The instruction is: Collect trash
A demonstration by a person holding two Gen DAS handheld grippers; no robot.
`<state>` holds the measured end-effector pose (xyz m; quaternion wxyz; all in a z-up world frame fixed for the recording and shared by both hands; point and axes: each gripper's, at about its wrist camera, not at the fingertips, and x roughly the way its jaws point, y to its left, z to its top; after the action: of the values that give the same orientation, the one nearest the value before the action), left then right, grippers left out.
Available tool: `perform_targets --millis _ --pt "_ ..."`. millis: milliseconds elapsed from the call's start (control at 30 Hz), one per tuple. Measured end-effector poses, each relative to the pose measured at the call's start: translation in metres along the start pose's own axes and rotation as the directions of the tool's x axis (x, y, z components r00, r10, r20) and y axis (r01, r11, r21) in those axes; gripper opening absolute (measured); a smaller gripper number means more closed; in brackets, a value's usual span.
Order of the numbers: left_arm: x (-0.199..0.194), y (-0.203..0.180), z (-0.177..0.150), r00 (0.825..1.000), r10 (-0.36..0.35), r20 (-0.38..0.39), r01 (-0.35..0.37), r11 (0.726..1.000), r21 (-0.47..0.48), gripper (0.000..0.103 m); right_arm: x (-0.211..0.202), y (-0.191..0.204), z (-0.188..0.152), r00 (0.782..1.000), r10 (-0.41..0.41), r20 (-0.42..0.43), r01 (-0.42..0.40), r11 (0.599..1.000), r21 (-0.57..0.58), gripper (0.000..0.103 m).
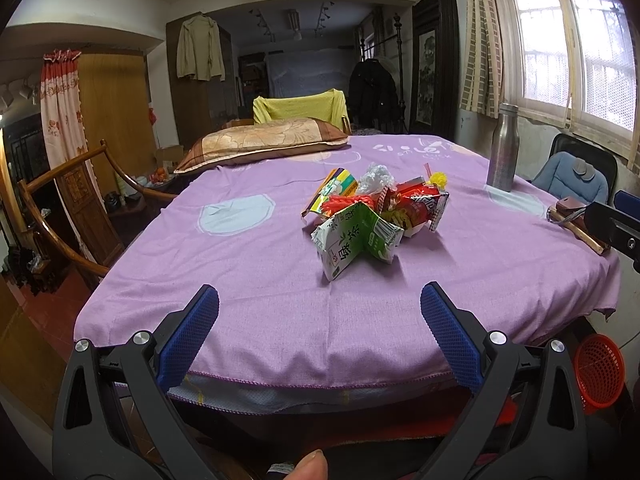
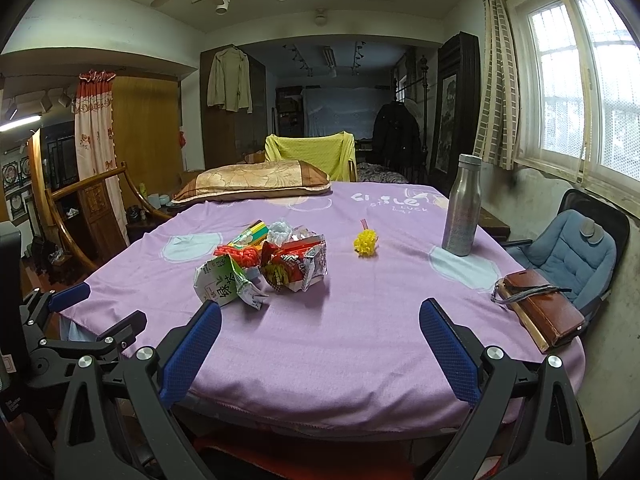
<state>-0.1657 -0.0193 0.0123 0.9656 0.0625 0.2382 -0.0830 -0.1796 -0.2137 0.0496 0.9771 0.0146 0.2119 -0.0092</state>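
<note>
Trash pile: mid-table, dead ahead of your left gripper, up-left of your right gripper.
Nearer: left.
Fingers: both pairs spread wide, empty.
Basket: right, below table edge.

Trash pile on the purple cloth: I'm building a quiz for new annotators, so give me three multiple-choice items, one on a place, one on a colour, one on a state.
1. Where does the steel bottle stand relative to the trash pile?
A. right of it
B. left of it
C. on top of it

2. What colour is the basket below the table edge?
A. blue
B. red
C. white

3. How is the left tool?
A. shut on a wrapper
B. shut on nothing
C. open, holding nothing

Answers: 1 A, the bottle stands near the window side, right of the pile. 2 B, its mesh is red. 3 C, its blue fingers are spread apart over bare cloth.
</note>
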Motion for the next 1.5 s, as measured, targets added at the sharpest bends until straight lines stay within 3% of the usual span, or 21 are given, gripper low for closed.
perform_targets --millis 933,1233,1500 --pt "0.021 -0.001 -0.005 0.998 -0.027 -0.057 0.028 1.0 0.009 0.097 0.022 -0.008 -0.011 0.999 0.003 -0.037 -0.002 1.0 0.026 0.097" --pt "0.059 0.014 -0.003 0.983 -0.116 -0.141 0.11 0.993 -0.047 0.097 0.056 -0.028 -0.014 0.995 0.024 -0.096 -0.018 0.998 0.065 0.097" --pt "0.105 0.019 0.024 0.969 -0.163 -0.185 0.151 0.986 -0.078 0.097 0.092 -0.05 -0.014 0.986 0.085 -0.144 -0.064 0.988 0.141 0.097"
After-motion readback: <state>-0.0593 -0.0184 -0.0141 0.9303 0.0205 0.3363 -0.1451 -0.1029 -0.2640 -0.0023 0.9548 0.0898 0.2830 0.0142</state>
